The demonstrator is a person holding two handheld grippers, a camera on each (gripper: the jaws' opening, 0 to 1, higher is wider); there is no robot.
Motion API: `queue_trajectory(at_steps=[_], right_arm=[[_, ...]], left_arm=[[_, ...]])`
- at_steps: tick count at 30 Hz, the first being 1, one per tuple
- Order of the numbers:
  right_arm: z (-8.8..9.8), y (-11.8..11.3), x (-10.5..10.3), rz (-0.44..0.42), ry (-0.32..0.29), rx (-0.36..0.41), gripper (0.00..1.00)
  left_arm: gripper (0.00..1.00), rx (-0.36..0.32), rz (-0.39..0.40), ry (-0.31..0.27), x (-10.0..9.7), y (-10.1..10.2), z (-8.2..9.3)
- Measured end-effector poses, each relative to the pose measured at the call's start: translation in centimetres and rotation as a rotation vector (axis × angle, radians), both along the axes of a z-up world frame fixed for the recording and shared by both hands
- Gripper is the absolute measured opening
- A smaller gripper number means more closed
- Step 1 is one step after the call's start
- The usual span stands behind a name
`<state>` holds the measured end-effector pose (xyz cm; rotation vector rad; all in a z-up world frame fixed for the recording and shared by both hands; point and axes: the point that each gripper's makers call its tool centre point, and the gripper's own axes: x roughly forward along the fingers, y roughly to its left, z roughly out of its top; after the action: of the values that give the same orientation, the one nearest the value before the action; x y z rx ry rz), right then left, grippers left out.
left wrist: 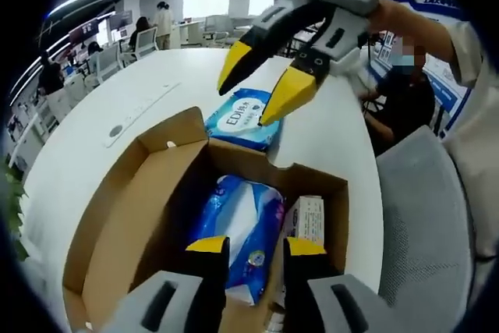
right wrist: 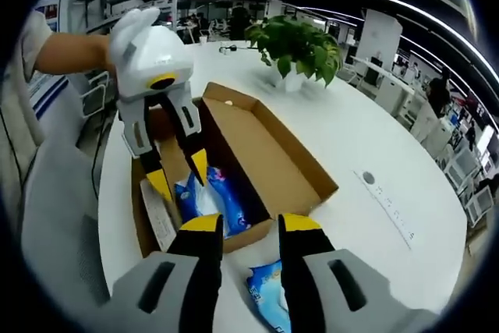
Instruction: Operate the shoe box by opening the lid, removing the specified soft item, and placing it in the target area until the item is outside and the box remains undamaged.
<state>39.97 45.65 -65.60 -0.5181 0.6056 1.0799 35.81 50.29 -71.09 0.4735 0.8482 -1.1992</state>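
An open cardboard shoe box [left wrist: 117, 216] lies on a white table with its lid folded flat beside it [right wrist: 269, 154]. Inside are a blue-and-white soft pack [left wrist: 242, 228] [right wrist: 210, 200] and a small white carton [left wrist: 308, 220] [right wrist: 160, 220]. My left gripper [left wrist: 256, 247] [right wrist: 179, 175] hovers open just above the pack in the box. A second blue soft pack [left wrist: 242, 118] [right wrist: 273, 294] rests on the table outside the box. My right gripper [right wrist: 251, 225] [left wrist: 257, 87] is open over it, fingers apart and holding nothing.
A potted green plant [right wrist: 300, 44] stands at the table's far side. A flush socket strip [left wrist: 144, 107] [right wrist: 386, 200] is set into the tabletop. A grey chair [left wrist: 425, 216] is close to the table edge. People and desks are in the background.
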Motion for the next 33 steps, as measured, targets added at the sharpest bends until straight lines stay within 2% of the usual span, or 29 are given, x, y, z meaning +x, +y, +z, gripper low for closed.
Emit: queue_trajectory(at_steps=[7, 12, 17, 22, 29, 30, 33], right_arm=[[-2.1, 1.6, -0.6, 0.050, 0.025, -0.045, 0.23], [-3.4, 2.7, -0.9, 0.089, 0.034, -0.080, 0.20], [-4.7, 3.8, -0.8, 0.106, 0.045, -0.106, 0.19], [-5.8, 4.7, -0.5, 0.113, 0.050, -0.132, 0.18], [-7.8, 5.6, 0.1, 0.086, 0.068, -0.164, 0.12], [-8.2, 5.6, 0.0, 0.041, 0.111, -0.153, 0.10], [-8.4, 5.4, 0.7, 0.017, 0.106, -0.158, 0.00]], left_arm=[[0.20, 0.019, -0.046, 0.005, -0.3, -0.8, -0.8], [0.13, 0.079, -0.040, 0.008, 0.2, -0.2, -2.1], [0.10, 0.094, -0.030, 0.025, 0.3, 0.2, -2.6], [0.02, 0.089, -0.004, 0.037, 0.4, 0.5, -2.9], [0.00, 0.066, 0.012, 0.046, 0.5, 0.5, -2.9], [0.00, 0.065, 0.014, 0.048, 0.5, 0.5, -2.8], [0.00, 0.061, 0.021, 0.053, 0.5, 0.6, -2.7]])
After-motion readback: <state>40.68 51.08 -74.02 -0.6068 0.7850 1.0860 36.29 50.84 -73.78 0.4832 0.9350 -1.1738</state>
